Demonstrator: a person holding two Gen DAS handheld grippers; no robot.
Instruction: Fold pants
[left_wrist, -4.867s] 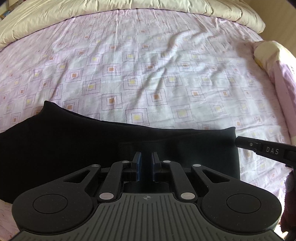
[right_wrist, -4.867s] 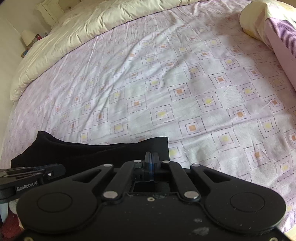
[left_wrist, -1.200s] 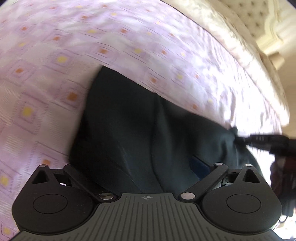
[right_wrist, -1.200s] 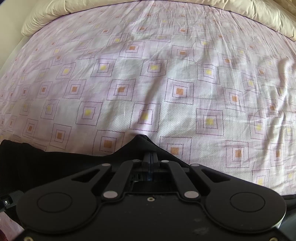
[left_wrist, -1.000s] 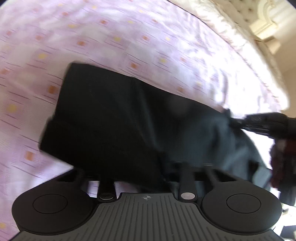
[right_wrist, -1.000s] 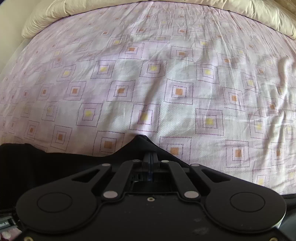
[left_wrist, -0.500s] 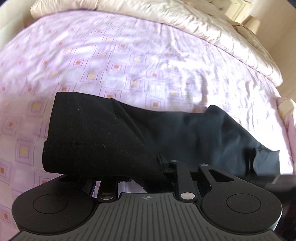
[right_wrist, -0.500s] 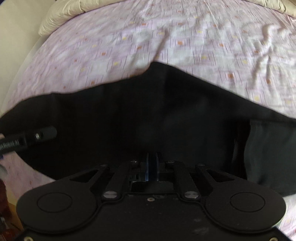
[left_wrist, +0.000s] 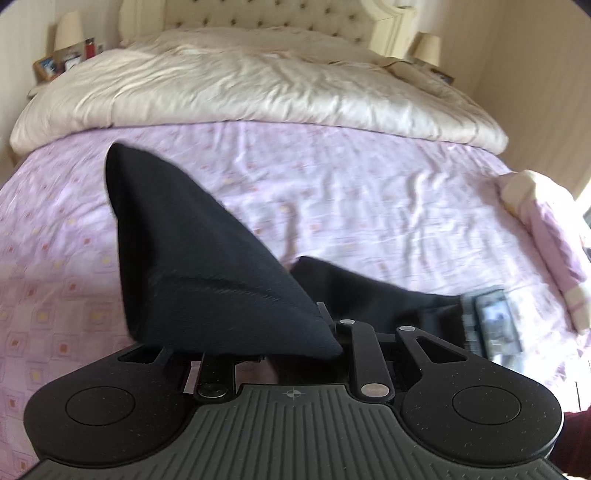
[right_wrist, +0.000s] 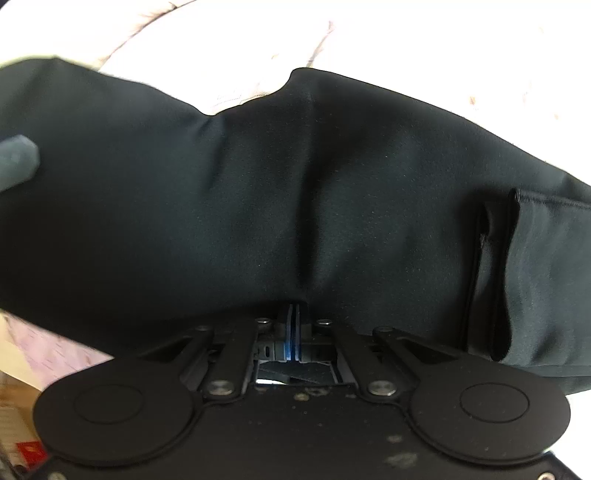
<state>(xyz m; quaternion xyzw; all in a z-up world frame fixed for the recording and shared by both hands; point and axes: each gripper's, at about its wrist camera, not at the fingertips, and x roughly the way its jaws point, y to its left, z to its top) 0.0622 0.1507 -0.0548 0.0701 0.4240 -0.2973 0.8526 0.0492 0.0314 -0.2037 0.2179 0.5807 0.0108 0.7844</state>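
The black pants (left_wrist: 207, 266) hang in the air above the bed, stretched between the two grippers instead of lying on the sheet. In the left wrist view one end rises to a peak and drapes over the left gripper (left_wrist: 295, 350), hiding its fingertips, so whether those fingers are closed on the cloth cannot be told for sure, though the fabric appears to hang from them. In the right wrist view the right gripper (right_wrist: 293, 325) has its blue pads pressed together, pinching the pants' near edge, and the fabric fills most of that picture; a hem or doubled layer shows at the right. The cloth already looks doubled lengthwise, so a first fold seems made. What is judged left: lay the pants back on the pink patterned sheet (left_wrist: 369, 199), bring one end over the other, and smooth the stack. The cream duvet (left_wrist: 258, 85) lies well apart, up by the headboard.
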